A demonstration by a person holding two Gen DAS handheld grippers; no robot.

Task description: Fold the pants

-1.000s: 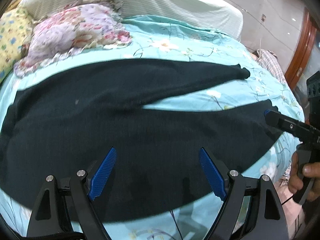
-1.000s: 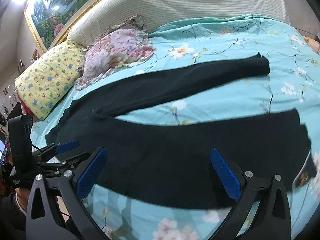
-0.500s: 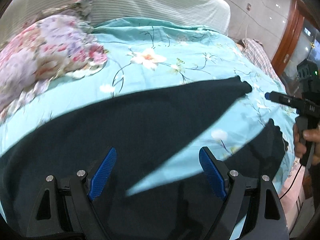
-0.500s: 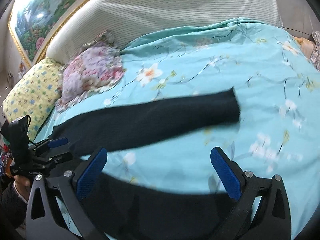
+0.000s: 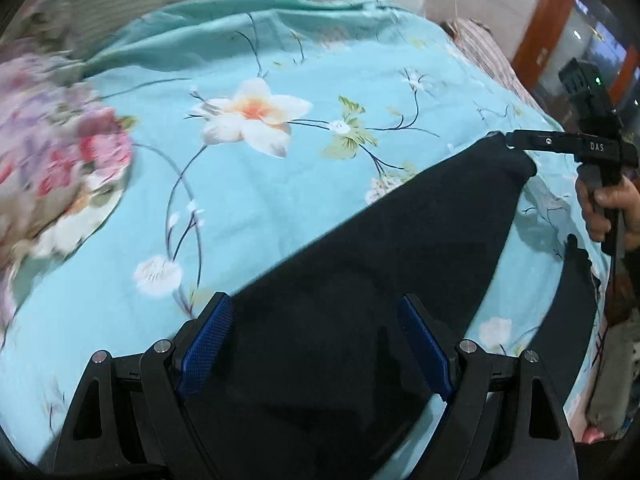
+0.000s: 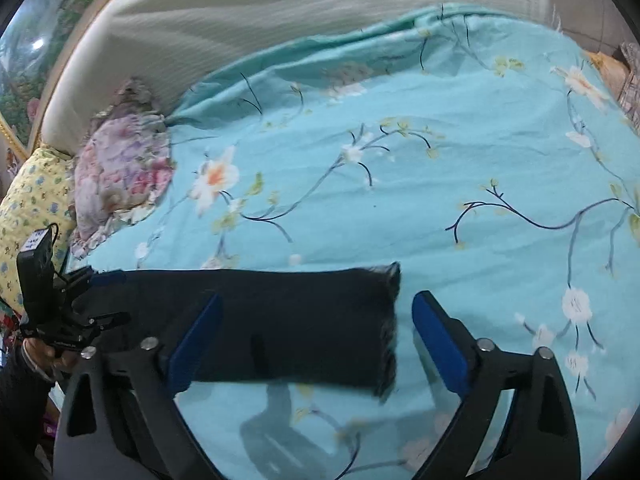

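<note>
From the left wrist, the black pants [image 5: 360,280] lie spread on the floral bed [image 5: 280,200]; the left claw [image 5: 320,344] hangs wide over the leg. The right claw [image 5: 510,142] reaches the cuff; its spread I cannot tell here.

From the right wrist, it stands wide by the cuff; bite the hem edge squarely, both layers.

A home bedroom: wide bed [image 6: 460,168] under turquoise flowered sheet, padded headboard [image 6: 248,24], floral pillow [image 6: 120,176], yellow patterned pillow [image 6: 28,208], gilt-framed painting [image 6: 24,56] above.
</note>
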